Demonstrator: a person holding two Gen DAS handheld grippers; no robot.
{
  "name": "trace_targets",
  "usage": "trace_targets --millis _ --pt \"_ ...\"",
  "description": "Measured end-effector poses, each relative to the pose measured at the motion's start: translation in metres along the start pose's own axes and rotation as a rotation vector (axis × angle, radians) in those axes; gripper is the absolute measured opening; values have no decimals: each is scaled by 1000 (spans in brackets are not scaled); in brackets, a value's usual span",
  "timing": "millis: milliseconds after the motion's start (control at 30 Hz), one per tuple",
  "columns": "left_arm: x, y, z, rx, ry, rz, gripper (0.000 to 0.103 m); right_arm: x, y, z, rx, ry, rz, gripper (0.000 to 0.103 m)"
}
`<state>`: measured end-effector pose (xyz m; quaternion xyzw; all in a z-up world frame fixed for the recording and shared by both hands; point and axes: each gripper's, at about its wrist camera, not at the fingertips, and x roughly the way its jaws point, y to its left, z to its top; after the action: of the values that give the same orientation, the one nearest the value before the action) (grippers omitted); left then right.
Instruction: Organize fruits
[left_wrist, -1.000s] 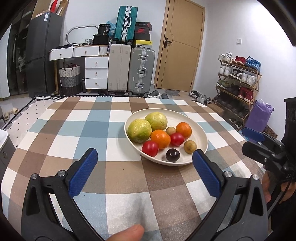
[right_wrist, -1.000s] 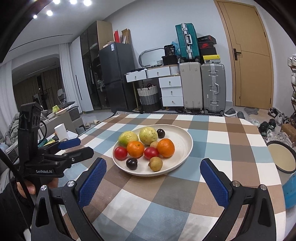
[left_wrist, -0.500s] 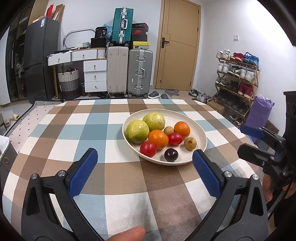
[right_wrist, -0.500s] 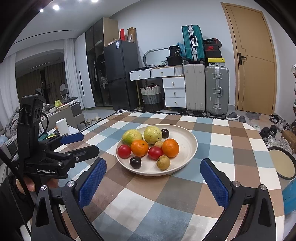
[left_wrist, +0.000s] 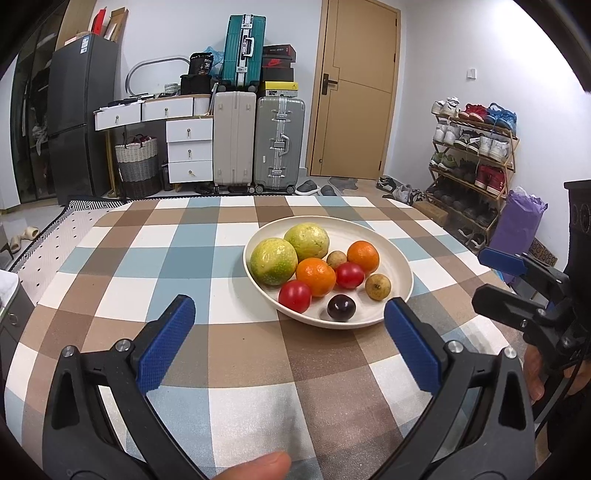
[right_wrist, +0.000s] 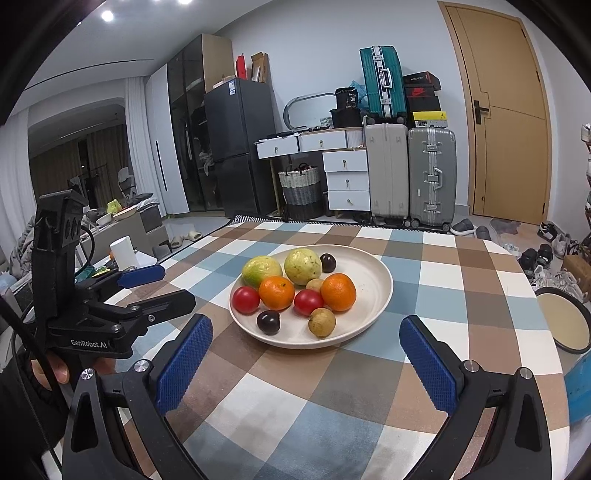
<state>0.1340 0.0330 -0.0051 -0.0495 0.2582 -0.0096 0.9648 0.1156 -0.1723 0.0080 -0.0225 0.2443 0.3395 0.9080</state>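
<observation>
Left gripper (left_wrist: 288, 325), black frame with blue textured pads, jaws spread wide, nothing between them; right gripper (right_wrist: 306, 341) same build, likewise spread and empty. Both hang over the checked brown, blue and white tablecloth (left_wrist: 155, 266), short of the plate.

Cream round shallow plate (left_wrist: 400, 258) sits on the cloth beyond the pads. On its near side: dark purple plum (left_wrist: 341, 308), red tomato (left_wrist: 294, 296), tan longan (left_wrist: 377, 286). Behind them two oranges (left_wrist: 316, 277), a second tomato (left_wrist: 349, 275), then two large green-yellow guavas (left_wrist: 274, 261) toward the far rim.

Against a second ago: plate sits slightly lower and left in the left view; the fruit is arranged as before.
</observation>
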Motion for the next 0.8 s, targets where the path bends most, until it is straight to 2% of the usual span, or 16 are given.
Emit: trace_targets --millis 800 --pt "0 0 0 0 0 0 102 2 -1 0 1 5 -1 103"
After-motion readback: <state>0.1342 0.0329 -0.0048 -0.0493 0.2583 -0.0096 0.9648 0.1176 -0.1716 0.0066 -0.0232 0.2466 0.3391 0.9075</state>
